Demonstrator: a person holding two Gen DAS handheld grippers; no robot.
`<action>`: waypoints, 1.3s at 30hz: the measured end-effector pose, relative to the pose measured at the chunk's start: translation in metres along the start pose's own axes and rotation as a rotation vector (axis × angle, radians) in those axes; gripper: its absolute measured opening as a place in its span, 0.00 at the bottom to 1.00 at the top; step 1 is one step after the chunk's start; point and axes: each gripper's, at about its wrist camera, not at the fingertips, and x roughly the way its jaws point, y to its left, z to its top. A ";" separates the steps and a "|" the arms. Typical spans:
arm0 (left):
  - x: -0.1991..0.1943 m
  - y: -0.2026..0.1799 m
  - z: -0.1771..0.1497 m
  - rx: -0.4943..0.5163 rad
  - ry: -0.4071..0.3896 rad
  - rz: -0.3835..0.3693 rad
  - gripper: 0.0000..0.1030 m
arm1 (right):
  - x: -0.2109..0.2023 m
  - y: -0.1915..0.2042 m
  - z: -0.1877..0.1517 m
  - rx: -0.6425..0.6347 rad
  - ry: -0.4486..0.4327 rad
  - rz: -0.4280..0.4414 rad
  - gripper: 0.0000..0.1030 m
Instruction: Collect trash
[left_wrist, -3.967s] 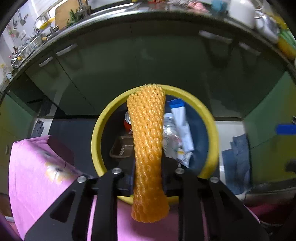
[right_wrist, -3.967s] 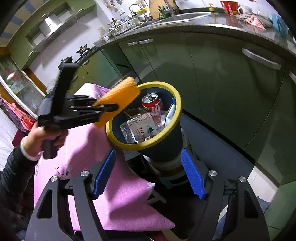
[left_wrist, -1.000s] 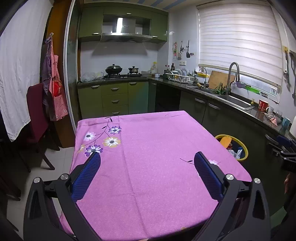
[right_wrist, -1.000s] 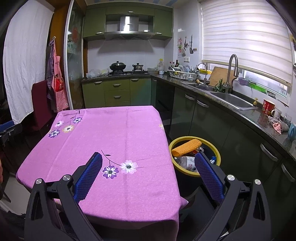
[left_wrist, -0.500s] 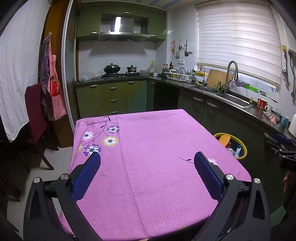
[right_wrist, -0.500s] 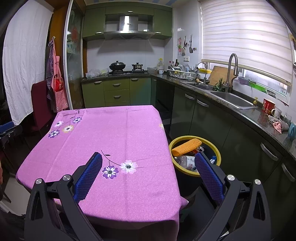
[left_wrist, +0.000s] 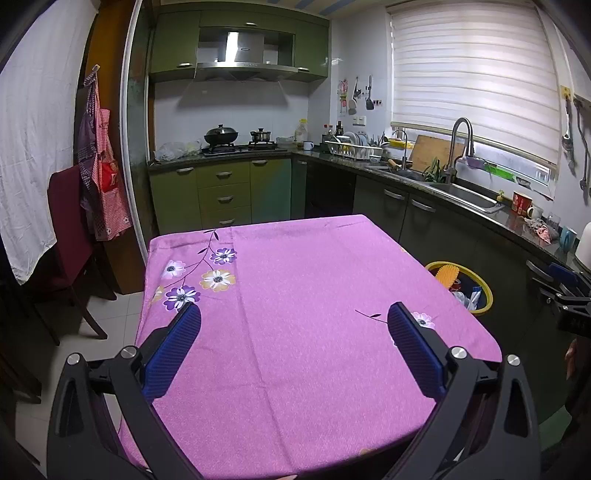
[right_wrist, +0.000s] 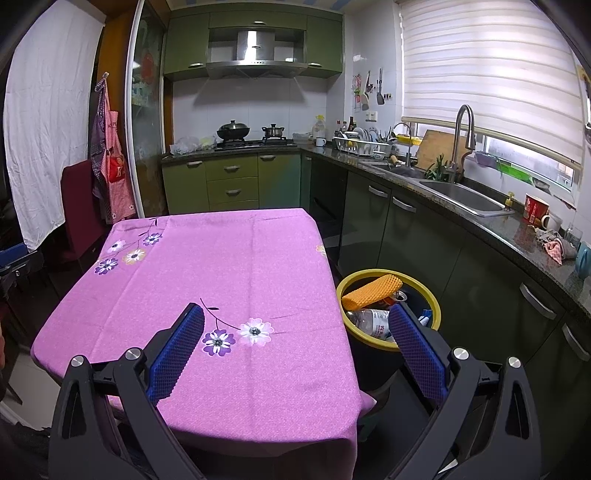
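Tabletop (left_wrist: 295, 332) under its pink flowered cloth carries no loose item in either view now; four seconds back the left claw was pinching the orange foam net over the bin. That net (right_wrist: 373, 291) now lies across the bin's near rim, at the tabletop's right edge, so the drop is done. Over the last second nothing on the cloth shifts and both views sit nearly unchanged.

Reading for the task: with nothing left to pick from the cloth, collecting looks finished, or close to it. Floor behind the tabletop is partly hidden, so strays there cannot be ruled out.

Count, large to small:
- tabletop, one; cloth, one.
- bin (right_wrist: 436, 314), one, yellow rim, dark body, standing on the floor just beside the tabletop's right edge.
- claws, two: left claw (left_wrist: 293, 334) spread wide and holding nothing, above the near edge; right claw (right_wrist: 295, 334) likewise spread and bare, near the near right corner, its right pad in front of the bin.
- orange net, one.
- clear plastic bottle (right_wrist: 369, 319), one, under the net.
- red can (left_wrist: 455, 283), one, half hidden.
- blue-and-white wrapper (left_wrist: 474, 295), one seen; smaller scraps too crowded to count.
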 end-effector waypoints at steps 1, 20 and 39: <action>0.000 0.001 -0.001 0.001 -0.001 -0.001 0.94 | 0.000 0.000 0.000 -0.001 0.000 -0.001 0.96; 0.001 -0.001 -0.001 0.016 0.008 -0.011 0.94 | 0.002 0.000 0.000 0.004 0.000 -0.003 0.96; 0.005 -0.001 -0.001 0.019 0.027 -0.025 0.94 | 0.007 0.000 -0.003 0.007 0.007 -0.004 0.96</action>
